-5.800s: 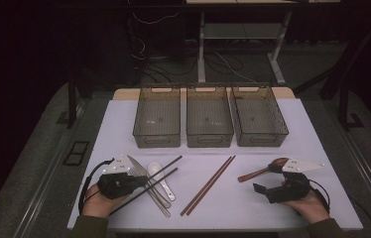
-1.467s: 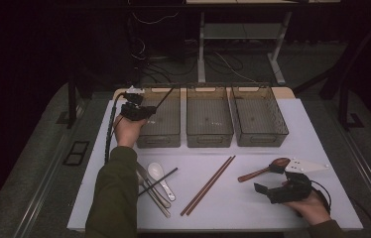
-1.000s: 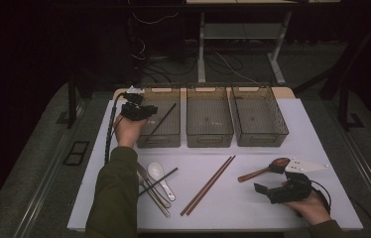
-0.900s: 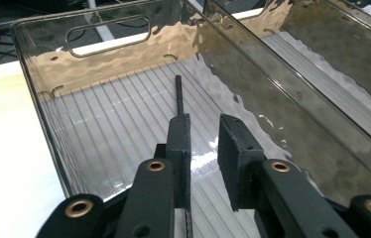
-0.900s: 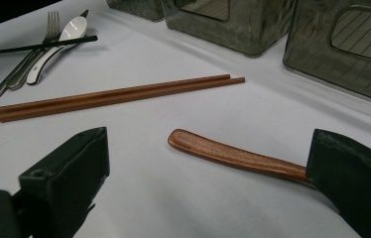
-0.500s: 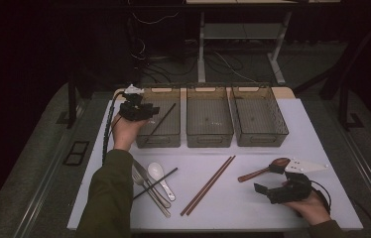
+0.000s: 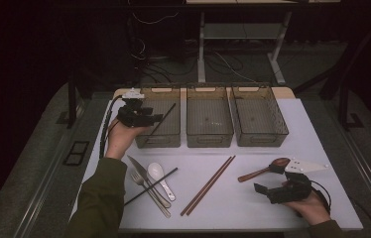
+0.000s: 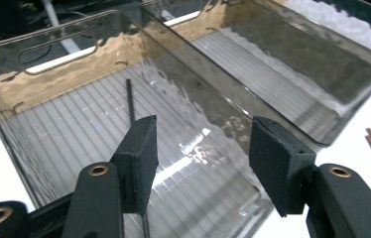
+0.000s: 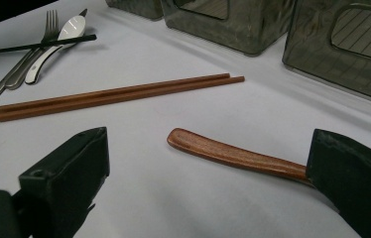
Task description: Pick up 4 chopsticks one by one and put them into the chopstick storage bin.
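Black chopstick (image 7: 162,119) leans in the far-left smoky bin (image 7: 161,141) beneath the outstretched left gripper (image 7: 154,118), whose jaws, just opening, stand apart with nothing pinched in its own view, while near right the resting right gripper (image 9: 208,183) gapes around a wooden spoon (image 9: 233,154).

White surface (image 7: 253,208): three smoky clear bins (image 7: 210,116) in a row along the far edge. Near the left front: knife (image 7: 140,169), fork (image 7: 146,191), spoon (image 7: 158,176), with one black chopstick (image 7: 151,186) laid across them. Mid-front: brown chopstick pair (image 7: 208,185). Toward the right edge: wooden spoon (image 7: 264,170).
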